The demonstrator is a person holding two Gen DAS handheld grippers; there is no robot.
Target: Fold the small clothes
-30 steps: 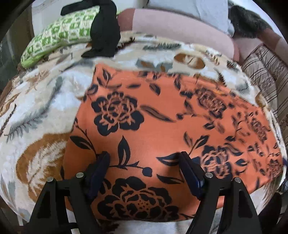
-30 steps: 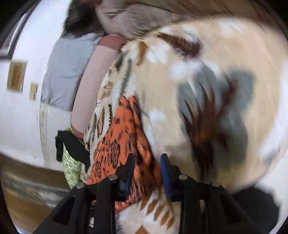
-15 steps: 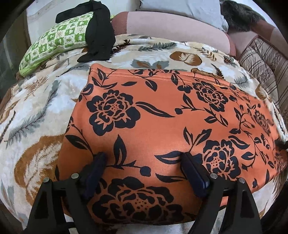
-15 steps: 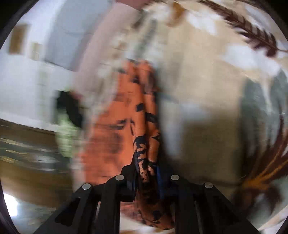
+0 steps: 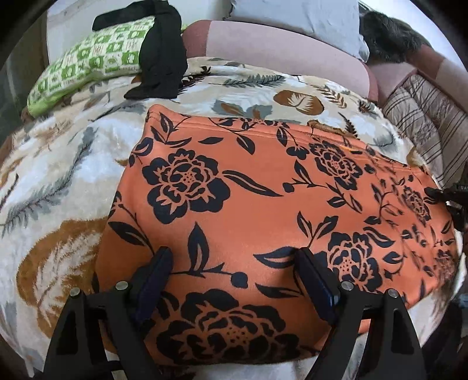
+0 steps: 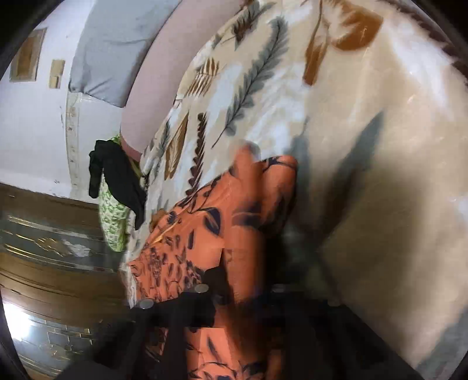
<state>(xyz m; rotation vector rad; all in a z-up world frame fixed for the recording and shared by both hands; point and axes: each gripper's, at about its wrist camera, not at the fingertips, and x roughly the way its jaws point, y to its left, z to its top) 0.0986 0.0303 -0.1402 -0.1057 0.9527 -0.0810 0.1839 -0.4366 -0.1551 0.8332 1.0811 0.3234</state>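
An orange garment with black flowers (image 5: 263, 210) lies spread flat on a leaf-print blanket (image 5: 58, 175). My left gripper (image 5: 234, 260) is open, its two fingers resting on the garment's near part. My right gripper (image 6: 242, 292) is shut on the garment's right edge (image 6: 248, 204), which is bunched and lifted between its fingers; this view is blurred. The right gripper's tip also shows at the far right of the left wrist view (image 5: 450, 195).
A black garment (image 5: 161, 52) lies over a green patterned pillow (image 5: 90, 58) at the back left. A pink bolster (image 5: 278, 43), a grey pillow (image 5: 298, 14) and a striped cushion (image 5: 424, 117) line the back. Wooden floor (image 6: 44, 233) lies beyond the bed.
My right gripper closed on the garment's right edge and has lifted and swung with it. My left gripper stayed open on the garment, shifting slightly.
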